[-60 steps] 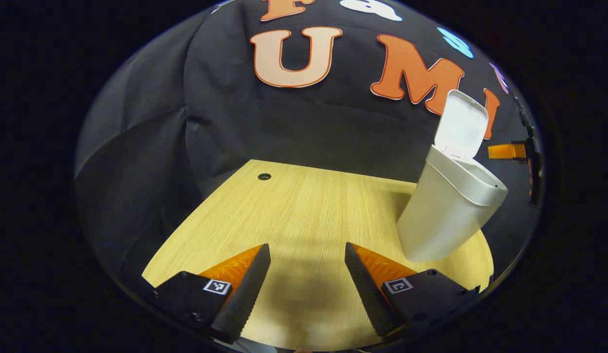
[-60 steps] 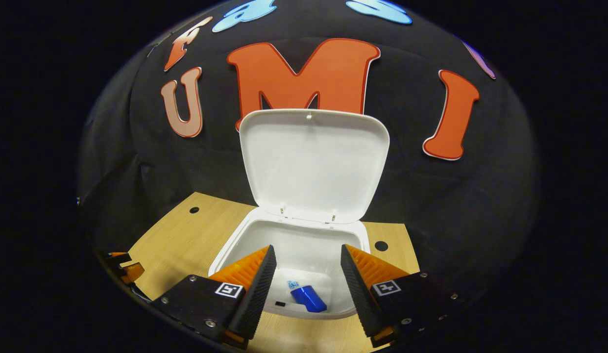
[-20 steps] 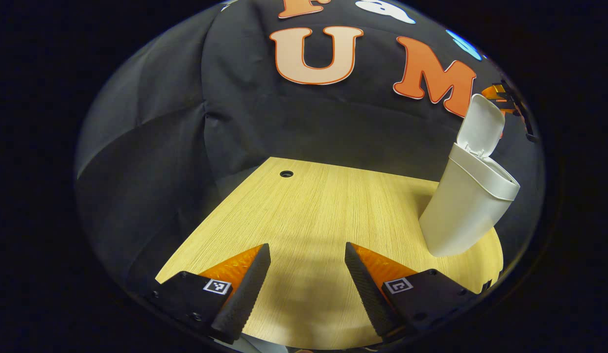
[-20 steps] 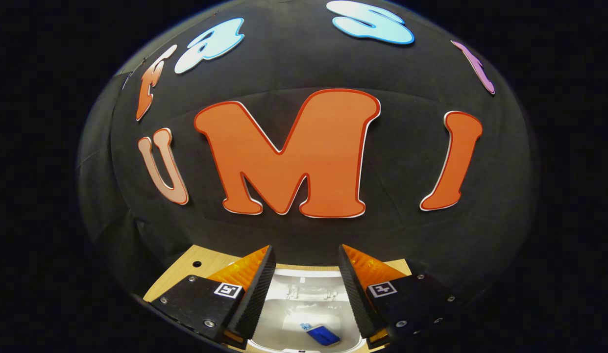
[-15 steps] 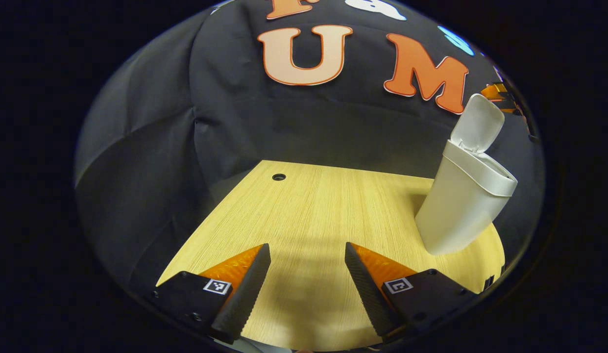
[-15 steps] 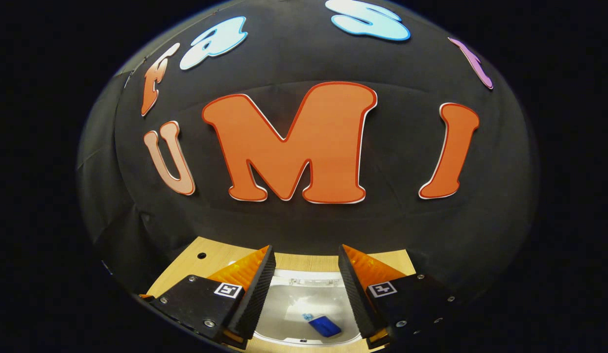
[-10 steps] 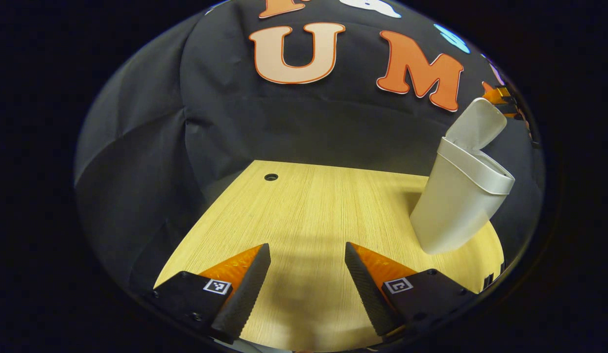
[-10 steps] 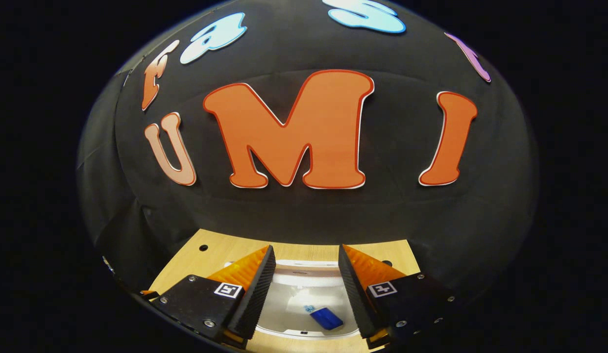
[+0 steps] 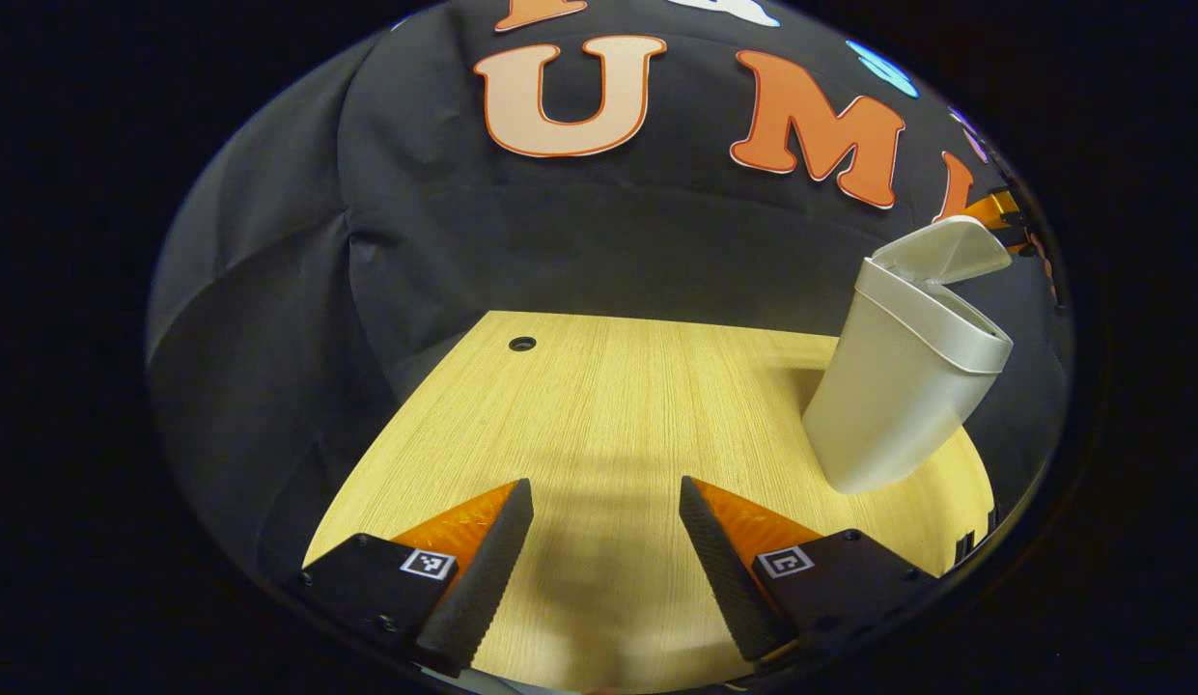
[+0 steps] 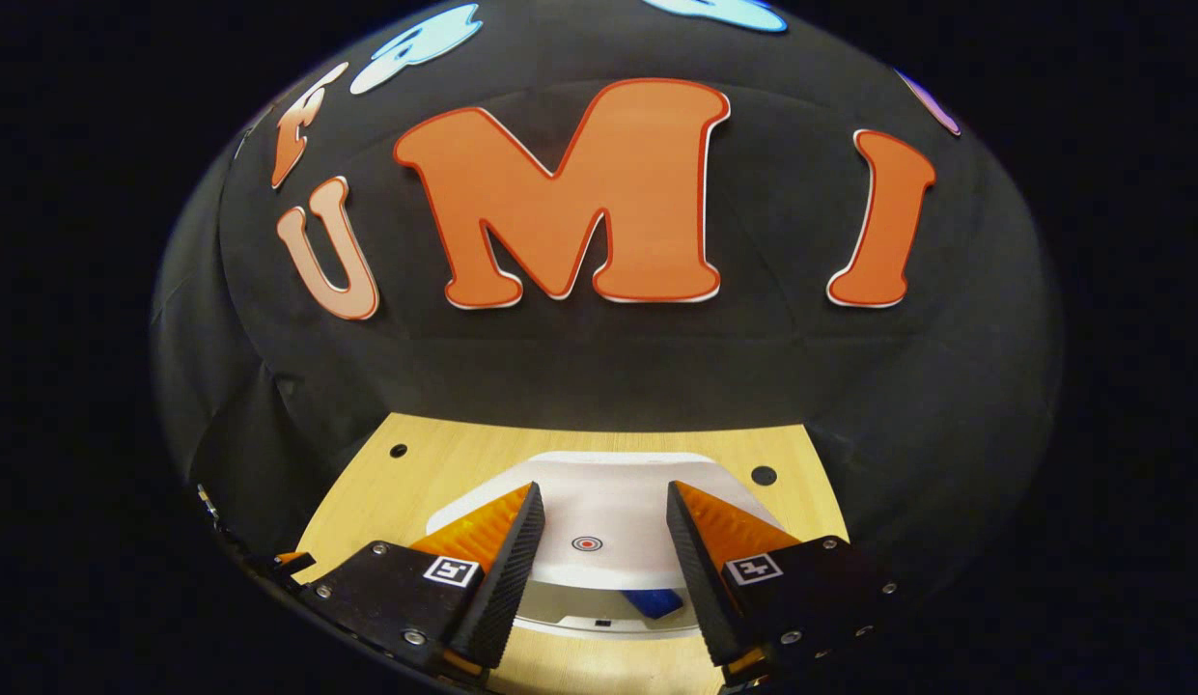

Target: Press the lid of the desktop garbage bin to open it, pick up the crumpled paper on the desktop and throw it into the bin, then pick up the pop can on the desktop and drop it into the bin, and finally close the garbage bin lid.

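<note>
One lid (image 10: 599, 502) beneath right claw (image 10: 599, 550)

bin (image 9: 898, 386) on desk (image 9: 608, 415), right side; can (image 10: 654, 602) inside bin

Bin (image 9: 898, 386): white body with a pale grey cast on its shaded side; it stands near the right edge of the table. Lid (image 10: 599, 497): white, marked at its centre with a small red dot inside a dark ring. Can (image 10: 656, 603): blue, seen in the gap under the lid. Table (image 9: 618, 415): light yellow wood with a fine straight grain; one dark round hole near its far left corner.
</note>
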A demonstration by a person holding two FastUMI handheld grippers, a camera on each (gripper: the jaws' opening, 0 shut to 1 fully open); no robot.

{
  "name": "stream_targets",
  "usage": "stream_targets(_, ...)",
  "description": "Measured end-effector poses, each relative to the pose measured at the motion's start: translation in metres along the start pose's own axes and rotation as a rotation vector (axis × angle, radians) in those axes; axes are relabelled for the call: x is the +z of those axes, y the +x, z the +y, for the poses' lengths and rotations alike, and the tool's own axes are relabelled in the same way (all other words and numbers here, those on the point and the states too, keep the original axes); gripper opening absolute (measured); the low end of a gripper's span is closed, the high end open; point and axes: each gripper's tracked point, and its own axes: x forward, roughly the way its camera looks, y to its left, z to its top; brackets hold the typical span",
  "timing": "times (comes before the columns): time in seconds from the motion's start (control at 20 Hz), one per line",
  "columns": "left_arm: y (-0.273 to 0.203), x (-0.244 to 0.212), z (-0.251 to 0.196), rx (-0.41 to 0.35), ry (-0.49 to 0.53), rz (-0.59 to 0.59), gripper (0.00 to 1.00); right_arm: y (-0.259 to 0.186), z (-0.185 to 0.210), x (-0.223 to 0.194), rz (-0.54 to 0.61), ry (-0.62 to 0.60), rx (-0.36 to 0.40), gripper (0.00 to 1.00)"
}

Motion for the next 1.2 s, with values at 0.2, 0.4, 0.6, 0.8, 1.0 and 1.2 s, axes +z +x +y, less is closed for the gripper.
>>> stream_targets(0.2,0.0,-0.001,0.0,-0.007,-0.008,0.003,0.98,-0.001,0.0,-0.021,0.025,-0.014,-0.013,0.76)
stream_targets(0.4,0.0,-0.002,-0.004,-0.007,-0.026,0.013,0.98,-0.001,0.0,-0.042,0.065,-0.029,-0.025,0.76)
stream_targets(0.6,0.001,-0.006,-0.002,0.006,0.003,0.02,0.98,-0.001,-0.001,-0.057,0.083,-0.034,-0.037,0.7)
stream_targets(0.8,0.001,-0.008,-0.001,0.003,0.007,0.031,0.98,-0.004,-0.001,-0.068,0.094,-0.043,-0.048,0.51)
stream_targets(1.0,0.002,-0.009,-0.002,-0.002,0.019,0.037,0.98,-0.007,-0.001,-0.074,0.09,-0.042,-0.049,0.43)
stream_targets(1.2,0.003,-0.01,-0.003,-0.007,0.026,0.047,0.98,-0.011,-0.002,-0.085,0.1,-0.037,-0.05,0.37)
